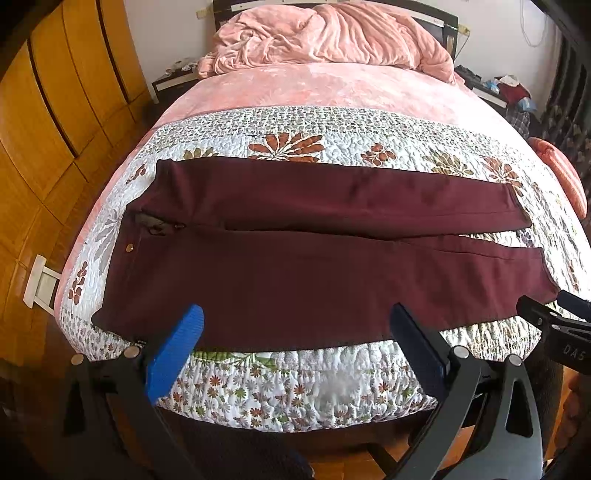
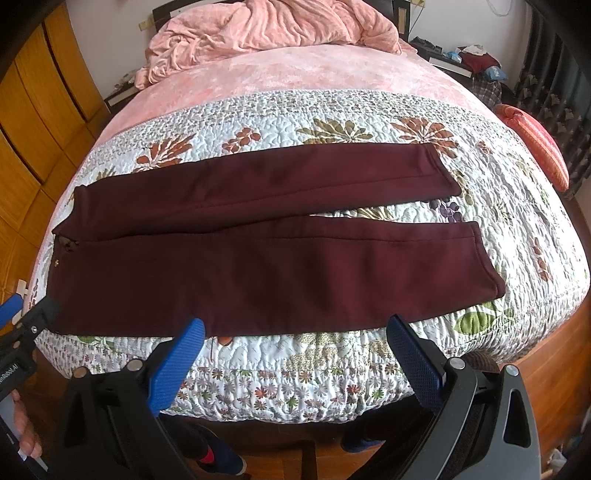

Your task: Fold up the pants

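Note:
Dark maroon pants (image 1: 295, 266) (image 2: 258, 266) lie flat across the foot of the bed, waistband to the left, both legs running right and spread slightly apart at the cuffs. My left gripper (image 1: 295, 321) hovers open above the near edge of the nearer leg, blue fingers (image 1: 173, 350) wide apart with nothing between them. My right gripper (image 2: 295, 332) is also open over the near edge, further toward the cuffs, and holds nothing. Each gripper shows at the edge of the other's view.
The bed wears a floral quilt (image 1: 295, 387) and a pink cover, with a crumpled pink blanket (image 1: 325, 33) at the head. A wooden wardrobe (image 1: 55, 110) stands left. Cluttered nightstands (image 2: 461, 59) flank the headboard. An orange cushion (image 2: 535, 144) lies at the right edge.

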Motion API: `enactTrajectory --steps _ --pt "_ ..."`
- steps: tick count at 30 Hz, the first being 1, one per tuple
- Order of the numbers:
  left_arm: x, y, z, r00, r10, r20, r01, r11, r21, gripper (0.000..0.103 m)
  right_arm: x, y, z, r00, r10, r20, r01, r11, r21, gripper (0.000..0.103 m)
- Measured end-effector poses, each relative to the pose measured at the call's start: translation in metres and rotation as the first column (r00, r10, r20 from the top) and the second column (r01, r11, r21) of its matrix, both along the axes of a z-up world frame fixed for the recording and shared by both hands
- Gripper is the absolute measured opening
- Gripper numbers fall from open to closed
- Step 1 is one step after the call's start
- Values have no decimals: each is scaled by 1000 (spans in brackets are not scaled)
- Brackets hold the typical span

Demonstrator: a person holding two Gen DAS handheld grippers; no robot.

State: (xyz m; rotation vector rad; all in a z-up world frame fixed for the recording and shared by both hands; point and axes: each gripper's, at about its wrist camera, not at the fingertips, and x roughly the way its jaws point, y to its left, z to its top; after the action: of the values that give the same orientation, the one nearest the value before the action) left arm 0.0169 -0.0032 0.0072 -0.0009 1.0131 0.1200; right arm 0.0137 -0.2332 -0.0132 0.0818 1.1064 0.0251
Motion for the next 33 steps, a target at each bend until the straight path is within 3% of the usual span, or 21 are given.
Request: enactTrajectory --steps 4,8,12,16,18,23,28,30,31,32,33 --pt "10 2 -10 1000 -10 -23 9 1000 -23 100 13 -13 -1 998 52 22 -53 997 64 99" --pt "26 13 -26 998 -17 -63 10 993 -115 100 58 -71 -4 998 17 63 -23 996 85 99" --pt "46 14 -35 997 -27 -68 15 985 -172 100 143 -166 -26 999 -43 21 41 996 81 99" --pt "76 -8 -40 996 -64 -65 54 988 -142 100 227 -241 -58 995 -71 -64 79 989 123 99" --pt "91 -22 -42 994 -89 -69 79 987 -138 100 263 -258 -79 991 -34 -126 54 987 155 99" --pt "134 -56 -53 984 -146 -101 126 975 -183 100 309 -269 -114 989 -19 -144 42 986 159 99" --pt "174 -95 -61 966 -237 -104 215 959 -184 100 324 -261 -140 986 72 -152 -56 992 109 98" --pt "191 -110 -65 956 -275 -101 253 950 -183 100 317 -254 -137 987 122 -100 -113 989 91 79" --pt "202 -119 -67 950 -293 -105 271 946 -179 100 314 -251 -135 985 151 -83 -143 986 87 53" --pt "212 -126 -70 943 -315 -108 293 938 -183 100 310 -248 -132 980 183 -79 -176 980 89 33" --pt "224 -133 -74 934 -340 -113 317 931 -182 100 307 -247 -129 977 198 -76 -191 977 90 24"
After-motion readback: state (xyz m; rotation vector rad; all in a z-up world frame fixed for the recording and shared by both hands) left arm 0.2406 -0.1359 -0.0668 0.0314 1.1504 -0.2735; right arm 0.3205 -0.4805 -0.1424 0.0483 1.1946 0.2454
